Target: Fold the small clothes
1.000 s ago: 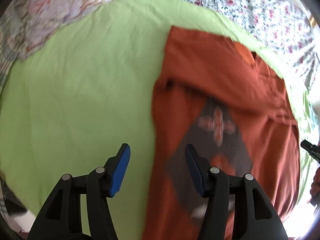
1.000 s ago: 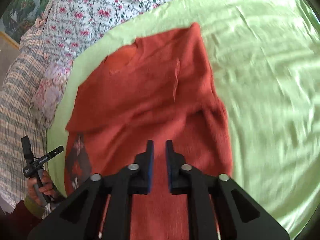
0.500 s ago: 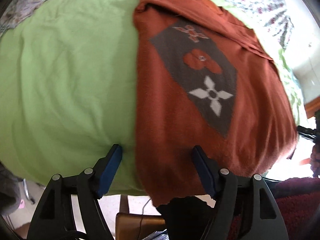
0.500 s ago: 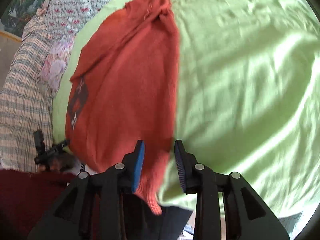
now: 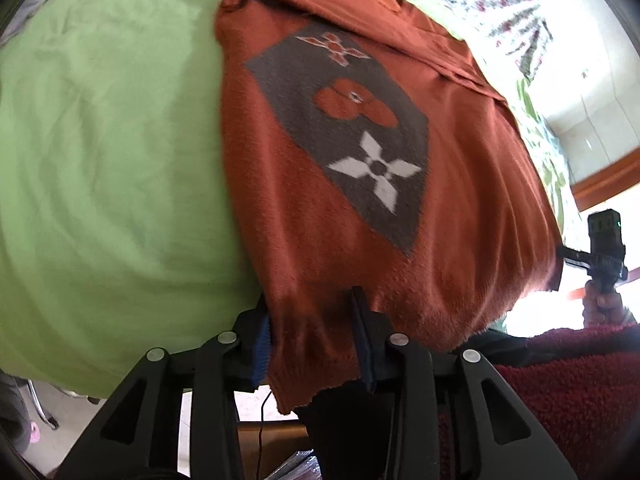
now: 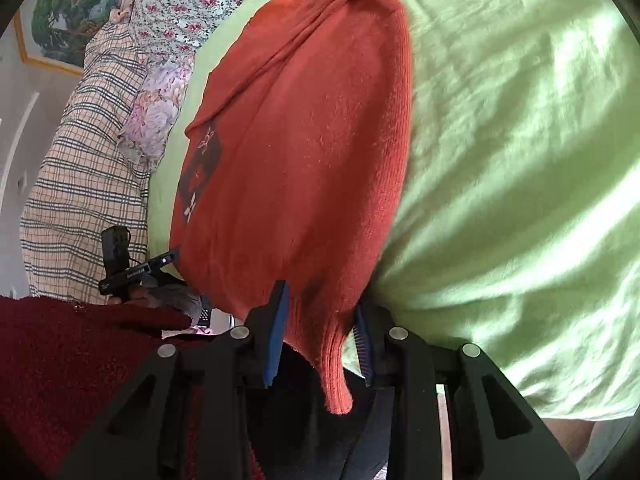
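Both grippers have dropped back from over the sweater body to its bottom hem at the near bed edge since the earlier frames; the right one, then almost shut, now stands spread.

Left gripper (image 5: 316, 340): jaws apart, hem corner lying between the blue pads, not yet pinched. Right gripper (image 6: 320, 336): same state, jaws apart around the other hem corner, a ribbed tail of knit hanging down between them.

Sweater (image 5: 304, 208) lies on the green sheet (image 5: 112, 152), neck toward the top of the frame, hem overhanging the bed edge at bottom centre.

Step, as judged: taking hold of both hem corners for the bottom-to-top fold. Next move calls for shutting both jaws on the hem, then lifting evenly and carrying it toward the collar so the edge lands square.

View differences: left view shows the grey patch (image 5: 340, 132) with its flower motifs in full; in the right view it is only a sliver at middle left. Right view alone shows the checked blanket (image 6: 80, 168) and a framed picture (image 6: 60, 12) at upper left.
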The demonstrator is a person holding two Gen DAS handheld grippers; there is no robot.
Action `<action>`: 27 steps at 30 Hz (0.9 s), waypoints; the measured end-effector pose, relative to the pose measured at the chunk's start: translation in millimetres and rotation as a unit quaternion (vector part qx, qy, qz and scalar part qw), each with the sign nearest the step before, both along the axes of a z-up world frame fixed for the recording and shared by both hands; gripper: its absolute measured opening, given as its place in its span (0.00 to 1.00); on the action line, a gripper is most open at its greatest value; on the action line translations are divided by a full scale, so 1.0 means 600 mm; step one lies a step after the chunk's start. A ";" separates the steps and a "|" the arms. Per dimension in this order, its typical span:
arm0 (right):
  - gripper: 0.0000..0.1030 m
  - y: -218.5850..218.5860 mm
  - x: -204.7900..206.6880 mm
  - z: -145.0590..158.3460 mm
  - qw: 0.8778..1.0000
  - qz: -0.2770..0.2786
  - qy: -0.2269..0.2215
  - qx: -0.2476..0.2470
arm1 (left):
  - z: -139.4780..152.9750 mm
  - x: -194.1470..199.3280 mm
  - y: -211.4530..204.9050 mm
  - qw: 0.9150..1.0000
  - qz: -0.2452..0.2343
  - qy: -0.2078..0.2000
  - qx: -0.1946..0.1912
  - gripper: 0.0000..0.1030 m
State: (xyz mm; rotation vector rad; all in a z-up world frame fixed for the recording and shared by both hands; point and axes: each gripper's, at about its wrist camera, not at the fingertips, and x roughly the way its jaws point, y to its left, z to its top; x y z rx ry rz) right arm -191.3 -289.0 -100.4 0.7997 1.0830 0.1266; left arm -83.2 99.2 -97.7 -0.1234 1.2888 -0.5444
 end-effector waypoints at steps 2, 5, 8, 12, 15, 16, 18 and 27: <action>0.31 0.000 -0.003 -0.004 1.000 -0.007 -0.003 0.010 | 0.000 0.000 -0.001 1.000 -0.007 0.000 -0.005 0.34; 0.08 -0.002 -0.004 -0.007 1.000 -0.014 -0.002 0.009 | 0.000 0.004 -0.001 1.000 -0.008 -0.006 -0.003 0.07; 0.08 -0.001 -0.003 0.002 0.999 -0.028 -0.011 0.015 | 0.016 -0.001 -0.004 1.000 -0.007 -0.026 0.003 0.06; 0.08 0.000 -0.009 0.038 0.997 -0.050 -0.048 0.020 | 0.056 -0.011 0.005 0.999 0.005 -0.048 -0.022 0.05; 0.08 -0.001 -0.008 0.065 0.996 -0.058 -0.071 0.023 | 0.078 -0.006 0.015 0.997 0.024 -0.055 -0.043 0.05; 0.08 -0.001 -0.006 0.073 0.995 -0.061 -0.077 0.024 | 0.083 -0.003 0.017 0.997 0.030 -0.057 -0.048 0.05; 0.08 -0.002 -0.002 0.086 0.993 -0.066 -0.089 0.028 | 0.100 0.009 0.018 0.995 0.045 -0.064 -0.060 0.05; 0.08 -0.040 0.089 0.161 0.984 -0.072 -0.161 0.019 | 0.189 0.123 -0.008 0.983 0.081 -0.147 -0.074 0.05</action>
